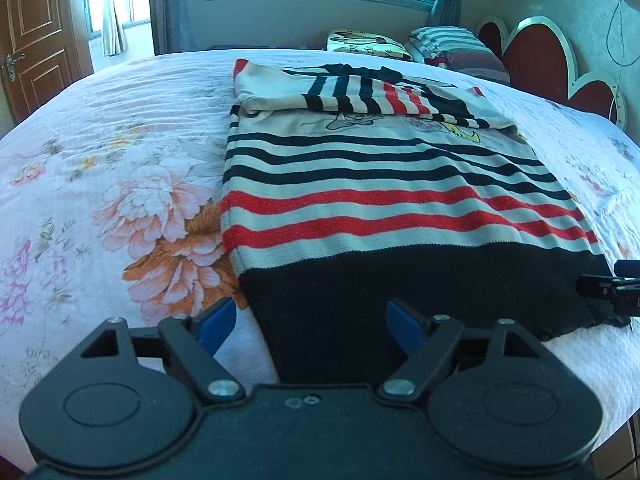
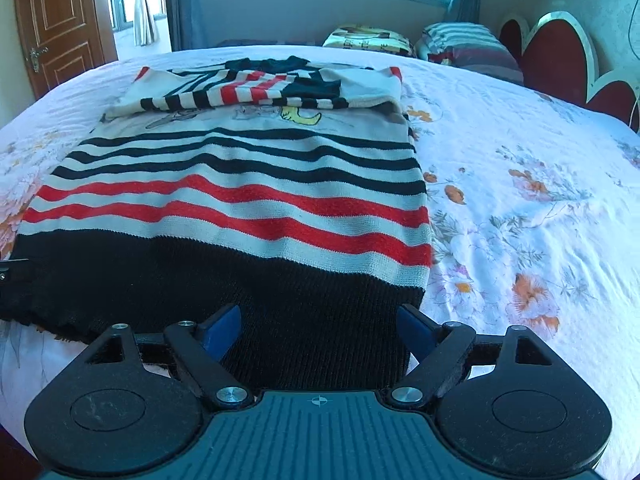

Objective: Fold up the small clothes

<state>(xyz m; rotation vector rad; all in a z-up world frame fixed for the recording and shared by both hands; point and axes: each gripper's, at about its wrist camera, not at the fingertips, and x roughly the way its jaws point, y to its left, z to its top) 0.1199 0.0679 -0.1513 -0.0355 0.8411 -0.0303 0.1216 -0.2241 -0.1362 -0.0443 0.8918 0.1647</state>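
left gripper (image 1: 310,326): jaws apart over near-left hem, gripping nothing | right gripper (image 2: 320,330): jaws apart over near-right hem, empty | striped sweater (image 1: 400,184): flat on floral bedsheet (image 1: 120,160), sleeves folded across far end

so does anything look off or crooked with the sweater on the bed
Mostly tidy: the striped sweater lies flat on the floral bedsheet with sleeves folded across the chest. The one oddity is its black hem, which looks slightly ragged and uneven at the near corner.

Bedsheet (image 2: 520,184) bare either side of sweater (image 2: 240,200); pillows (image 2: 468,46) far end.
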